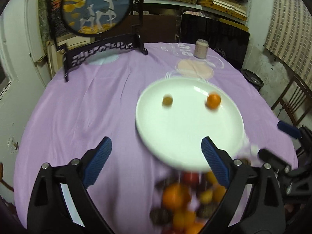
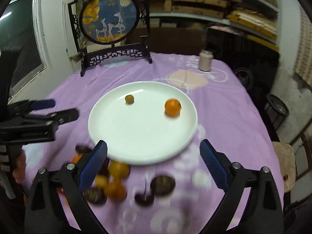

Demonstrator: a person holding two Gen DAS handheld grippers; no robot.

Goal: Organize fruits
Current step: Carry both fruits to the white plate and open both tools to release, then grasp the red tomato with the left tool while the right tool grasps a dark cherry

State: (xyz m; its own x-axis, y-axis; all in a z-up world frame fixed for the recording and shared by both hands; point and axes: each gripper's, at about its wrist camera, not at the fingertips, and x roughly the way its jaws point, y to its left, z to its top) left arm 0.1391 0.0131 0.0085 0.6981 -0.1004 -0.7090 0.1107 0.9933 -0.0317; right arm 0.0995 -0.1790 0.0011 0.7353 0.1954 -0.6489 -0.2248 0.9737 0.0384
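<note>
A white plate (image 1: 187, 136) (image 2: 136, 132) lies on the purple tablecloth and holds a small orange (image 1: 213, 101) (image 2: 172, 107) and a small olive-brown fruit (image 1: 167, 101) (image 2: 129, 99). A blurred pile of oranges, yellow, dark and red fruits (image 1: 185, 200) (image 2: 115, 183) lies just in front of the plate. My left gripper (image 1: 156, 161) is open and empty, over the cloth left of the pile. My right gripper (image 2: 154, 163) is open and empty above the plate's near rim; it also shows in the left wrist view (image 1: 280, 142). The left gripper shows in the right wrist view (image 2: 58, 110).
A round painted screen on a black carved stand (image 1: 97, 9) (image 2: 111, 19) stands at the back left of the table. A pale drink can (image 1: 201, 48) (image 2: 205, 60) stands at the back right. A dark chair (image 1: 214, 37) and shelves are behind the table; a wooden chair (image 1: 292, 101) is at the right.
</note>
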